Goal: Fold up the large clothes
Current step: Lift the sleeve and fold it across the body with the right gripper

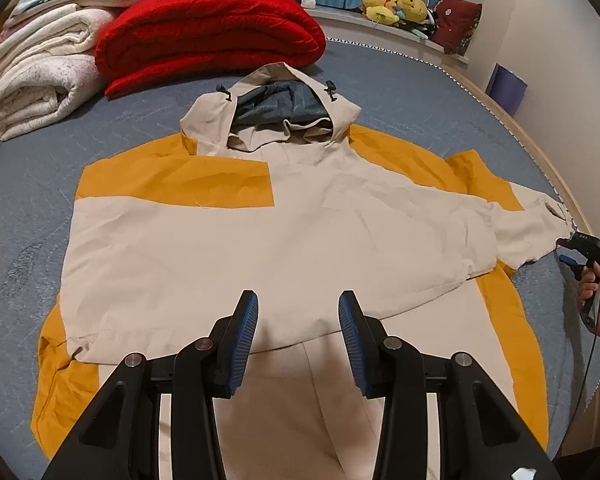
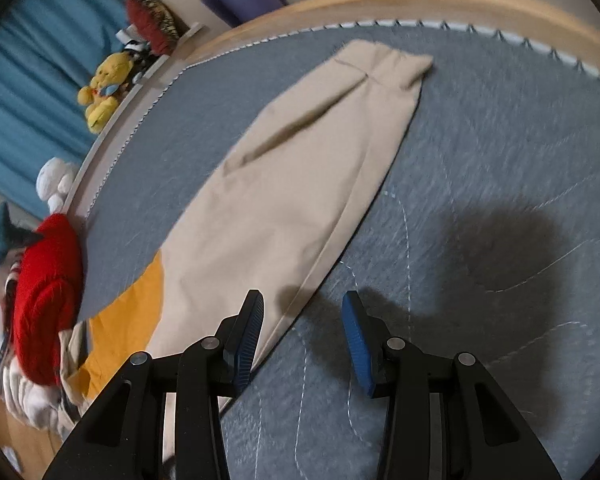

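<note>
A: Closest to us, the left gripper (image 1: 298,312) hovers with its jaws wide apart and nothing between them, right above the cream body of the jacket (image 1: 260,248), near the hem.

B: And our right gripper (image 2: 303,322) is just as open — empty too. Its left pad sits over the edge of the long cream sleeve (image 2: 300,184), its right pad over bare grey bedcover (image 2: 500,140).

A: In the left view that sleeve (image 1: 532,232) runs out to three o'clock, the cuff close to the bed's edge. The other side looks already folded across the chest.

B: So we judge this sleeve is the step in hand. We'd want to pinch well past the seam edge, not just the hem stitching, or the cloth may slip out as we lift.

A: Agreed — and carry it flat toward nine o'clock so it lands square on the body without dragging the orange panel (image 1: 416,156) into creases.

B: Further up, at twelve, the hood (image 1: 284,108) lies open, grey lining showing.

A: Beyond it, a red quilt (image 1: 212,32) and white blankets (image 1: 40,76) at ten and eleven o'clock; yellow plush toys (image 1: 396,6) on the far ledge.
</note>
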A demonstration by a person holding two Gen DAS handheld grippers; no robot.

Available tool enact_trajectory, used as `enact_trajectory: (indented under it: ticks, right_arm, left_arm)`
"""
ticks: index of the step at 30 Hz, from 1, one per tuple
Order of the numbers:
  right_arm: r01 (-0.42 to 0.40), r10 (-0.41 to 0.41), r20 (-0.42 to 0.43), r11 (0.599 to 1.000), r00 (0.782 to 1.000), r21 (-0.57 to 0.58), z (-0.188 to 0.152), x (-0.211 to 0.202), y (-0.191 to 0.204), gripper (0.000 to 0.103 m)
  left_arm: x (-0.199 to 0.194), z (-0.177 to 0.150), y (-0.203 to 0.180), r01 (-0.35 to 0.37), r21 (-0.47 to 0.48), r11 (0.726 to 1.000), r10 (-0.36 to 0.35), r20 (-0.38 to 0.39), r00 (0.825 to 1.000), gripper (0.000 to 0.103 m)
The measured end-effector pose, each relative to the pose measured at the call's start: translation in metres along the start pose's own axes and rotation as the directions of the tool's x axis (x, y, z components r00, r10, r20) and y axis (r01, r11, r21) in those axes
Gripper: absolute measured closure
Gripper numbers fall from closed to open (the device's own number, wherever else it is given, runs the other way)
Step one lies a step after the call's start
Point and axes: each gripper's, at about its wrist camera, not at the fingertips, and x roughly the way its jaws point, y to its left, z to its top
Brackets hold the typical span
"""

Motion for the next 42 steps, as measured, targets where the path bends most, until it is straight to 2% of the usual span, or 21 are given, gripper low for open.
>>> enact_trajectory:
  ticks: [4,9,14,16,22,25,29,34,38,42]
  right_arm:
    - [0.016,-0.016,0.02,1.0,1.0,0.005,0.003,0.01,0.001,0.061]
    - [-0.028,0.025,0.049,0.996,0.998,0.081,0.016,0.015,-0.01,0.062]
    - [-0.037,0.026,0.091,0.992,0.996,0.119,0.027,0.02,-0.017,0.066]
    - [-0.038,0.025,0.102,0.991,0.994,0.125,0.031,0.021,-0.019,0.07]
    - [-0.024,0.001,0.129,0.984,0.992,0.178,0.038,0.02,-0.024,0.09]
    - [-0.019,-0.009,0.169,0.987,0.986,0.161,0.04,0.012,-0.013,0.097]
    - [0.01,-0.014,0.25,1.0,0.968,0.017,0.042,-0.015,0.034,0.1]
    - [-0.027,0.084,0.284,0.979,0.955,-0.202,0.025,-0.053,0.112,0.1]
    - [-0.096,0.202,0.243,0.917,0.949,-0.387,-0.017,-0.082,0.187,0.1]
    - [-0.197,0.313,0.123,0.809,0.942,-0.553,-0.085,-0.102,0.261,0.1]
  left_arm:
    - [0.006,0.004,0.007,0.0,-0.019,1.0,0.0,-0.008,1.0,0.064]
    - [0.01,0.008,0.013,-0.007,-0.025,1.0,0.007,-0.008,1.0,0.064]
    - [0.016,0.011,0.016,-0.011,-0.038,0.999,0.01,-0.014,1.0,0.064]
    - [0.017,0.012,0.016,-0.014,-0.037,0.999,0.013,-0.013,1.0,0.064]
    - [0.018,0.014,0.022,-0.022,-0.051,0.998,0.021,-0.01,1.0,0.064]
    - [0.016,0.016,0.025,-0.021,-0.059,0.998,0.021,-0.006,1.0,0.064]
    - [0.011,0.018,0.027,-0.017,-0.062,0.998,0.018,0.002,1.0,0.064]
    - [0.003,0.023,0.038,-0.023,-0.105,0.994,0.024,0.009,1.0,0.064]
    - [-0.007,0.025,0.053,-0.035,-0.145,0.989,0.038,0.015,0.999,0.064]
    - [-0.021,0.022,0.066,-0.042,-0.16,0.986,0.047,0.024,0.999,0.064]
